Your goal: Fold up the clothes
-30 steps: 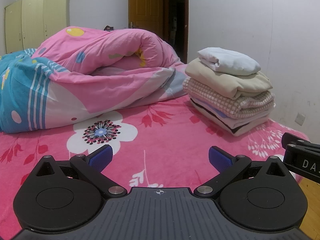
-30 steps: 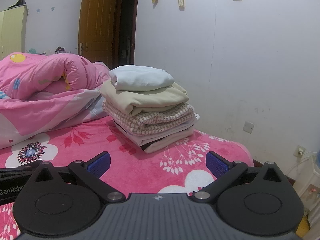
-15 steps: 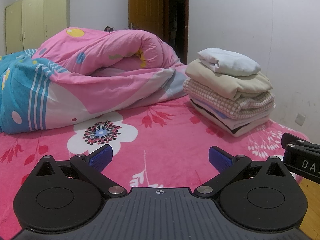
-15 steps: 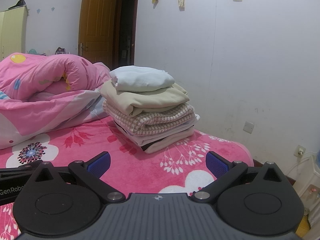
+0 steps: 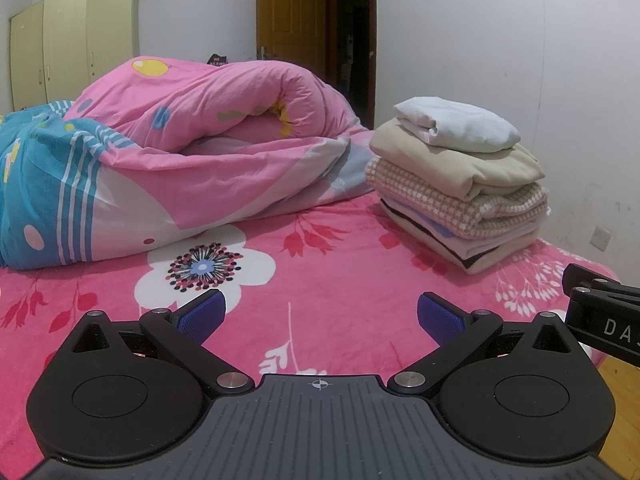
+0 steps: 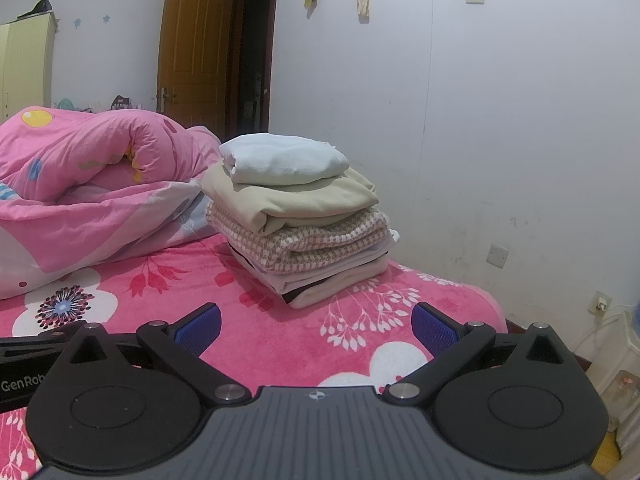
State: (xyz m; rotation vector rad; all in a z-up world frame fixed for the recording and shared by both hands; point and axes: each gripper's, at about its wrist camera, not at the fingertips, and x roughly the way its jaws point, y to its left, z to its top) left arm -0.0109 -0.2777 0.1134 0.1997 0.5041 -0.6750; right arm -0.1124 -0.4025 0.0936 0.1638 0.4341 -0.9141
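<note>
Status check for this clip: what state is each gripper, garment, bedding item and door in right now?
left gripper: jaws open, empty
right gripper: jaws open, empty
stack of clothes: folded, piled on the bed
white garment: folded, topmost
pink quilt: rumpled, unfolded
door: open
wardrobe: doors shut

left tool [image 5: 318, 314] spread empty, right tool [image 6: 316, 322] likewise

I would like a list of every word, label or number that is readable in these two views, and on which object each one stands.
"DA", cut off by the picture's edge: white letters on the right gripper, seen at the right of the left wrist view.
"GenRob", cut off by the black gripper body in front: white letters on the left gripper, seen at the left of the right wrist view.
Nothing else readable.
</note>
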